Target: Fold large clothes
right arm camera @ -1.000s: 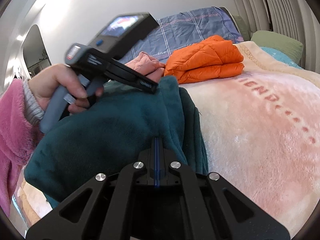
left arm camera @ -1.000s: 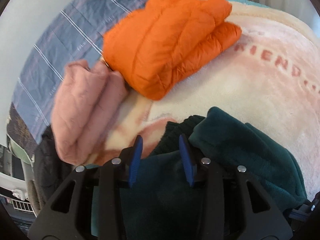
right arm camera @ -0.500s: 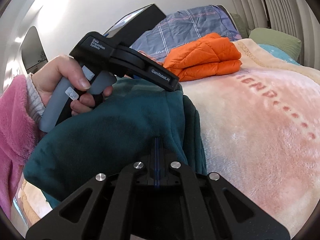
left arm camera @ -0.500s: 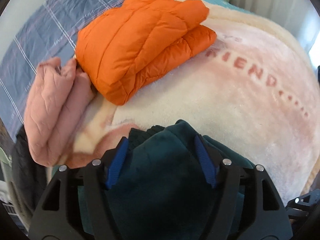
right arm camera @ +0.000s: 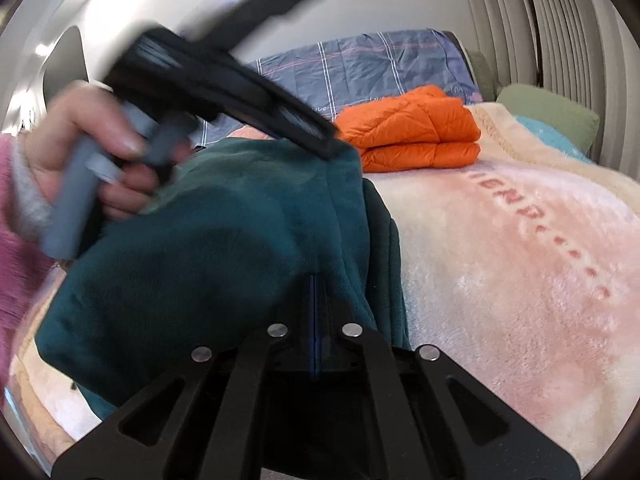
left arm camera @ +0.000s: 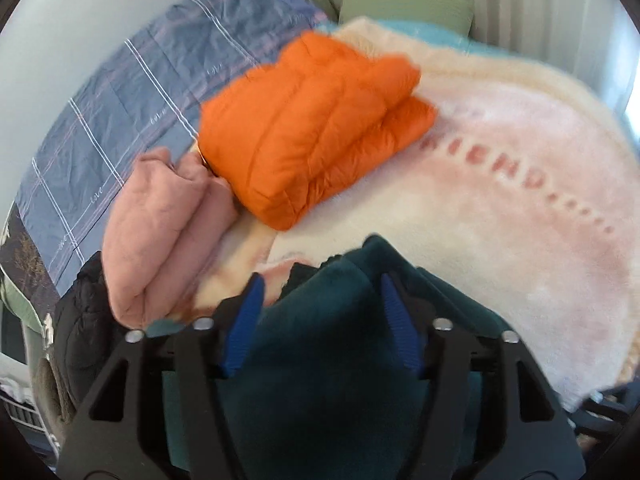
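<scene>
A dark teal fleece garment (left arm camera: 320, 360) lies bunched on the pink and cream blanket (left arm camera: 480, 240) at the near edge of the bed. My left gripper (left arm camera: 320, 284) points down at it. Its jaws are closing, and a thick fold fills the gap and touches both blue pads. In the right wrist view a hand (right arm camera: 80, 148) holds that left gripper (right arm camera: 328, 148) at the top of the teal garment (right arm camera: 200, 248). My right gripper (right arm camera: 315, 280) is shut, and the garment's creases gather at its tips.
A folded orange puffer jacket (left arm camera: 312, 128) and a folded pink garment (left arm camera: 160, 232) sit further back on the bed. Behind them lie a blue checked duvet (left arm camera: 120, 100) and a green pillow (left arm camera: 404, 4). Something black (left arm camera: 84, 328) hangs at the left edge.
The left gripper opened wide over the teal fold, then narrowed onto it while rising and tilting up. The right gripper stayed shut and almost still.
</scene>
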The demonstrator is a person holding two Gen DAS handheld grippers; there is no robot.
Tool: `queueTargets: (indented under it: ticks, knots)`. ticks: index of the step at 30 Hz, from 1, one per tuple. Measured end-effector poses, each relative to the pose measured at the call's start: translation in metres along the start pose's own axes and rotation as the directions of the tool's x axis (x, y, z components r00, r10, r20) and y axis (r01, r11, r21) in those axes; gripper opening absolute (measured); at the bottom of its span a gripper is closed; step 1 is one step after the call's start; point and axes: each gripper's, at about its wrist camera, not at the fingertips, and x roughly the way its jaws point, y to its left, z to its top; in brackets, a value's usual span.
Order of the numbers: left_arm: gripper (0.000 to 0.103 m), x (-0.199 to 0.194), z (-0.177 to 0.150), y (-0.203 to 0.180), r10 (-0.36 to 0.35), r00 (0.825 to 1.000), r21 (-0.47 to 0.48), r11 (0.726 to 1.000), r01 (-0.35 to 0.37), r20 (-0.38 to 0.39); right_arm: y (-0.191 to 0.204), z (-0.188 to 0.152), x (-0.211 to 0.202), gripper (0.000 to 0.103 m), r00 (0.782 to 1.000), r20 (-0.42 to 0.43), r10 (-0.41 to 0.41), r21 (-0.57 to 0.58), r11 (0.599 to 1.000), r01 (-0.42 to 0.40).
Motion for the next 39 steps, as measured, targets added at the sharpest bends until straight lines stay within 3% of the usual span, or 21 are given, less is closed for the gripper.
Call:
queueTargets:
  ticks: [5, 8, 10, 11, 36, 37, 39]
  knots:
    - [0.053, -0.041, -0.022, 0.017, 0.097, 0.992, 0.026, 0.995, -0.099, 0.083, -0.002, 0.0, 0.0, 0.0, 1.0, 0.004, 0.006, 0.012, 1.0, -0.007]
    - [0.059, -0.024, -0.047, 0.028, 0.053, 0.998, -0.005, 0.999, -0.053, 0.018, -0.005, 0.0, -0.001, 0.0, 1.0, 0.004, 0.017, 0.021, 1.0, -0.017]
    - [0.059, -0.006, -0.07, 0.023, 0.073, 0.996, -0.012, 0.997, -0.073, 0.055, -0.004, -0.001, 0.002, 0.0, 1.0, -0.011, 0.019, 0.023, 1.0, -0.018]
    - [0.059, -0.008, -0.073, 0.03, 0.039, 0.997, -0.062, 0.997, -0.035, 0.067, -0.004, 0.0, 0.001, 0.0, 1.0, -0.005, 0.021, 0.022, 1.0, -0.021]
    - [0.059, -0.015, -0.083, 0.03, 0.062, 0.992, -0.072, 0.996, -0.055, 0.106, 0.008, -0.002, -0.009, 0.001, 0.998, -0.028, -0.058, -0.044, 0.997, 0.057]
    - [0.059, -0.015, -0.083, 0.031, 0.062, 0.992, -0.074, 0.996, -0.054, 0.108, 0.007, -0.002, -0.012, 0.002, 0.998, -0.028, -0.056, -0.044, 0.998, 0.055]
    - [0.059, -0.016, -0.084, 0.033, 0.061, 0.992, -0.083, 0.995, -0.052, 0.112, 0.0, 0.001, -0.025, 0.015, 1.0, -0.007, -0.022, -0.013, 1.0, 0.022]
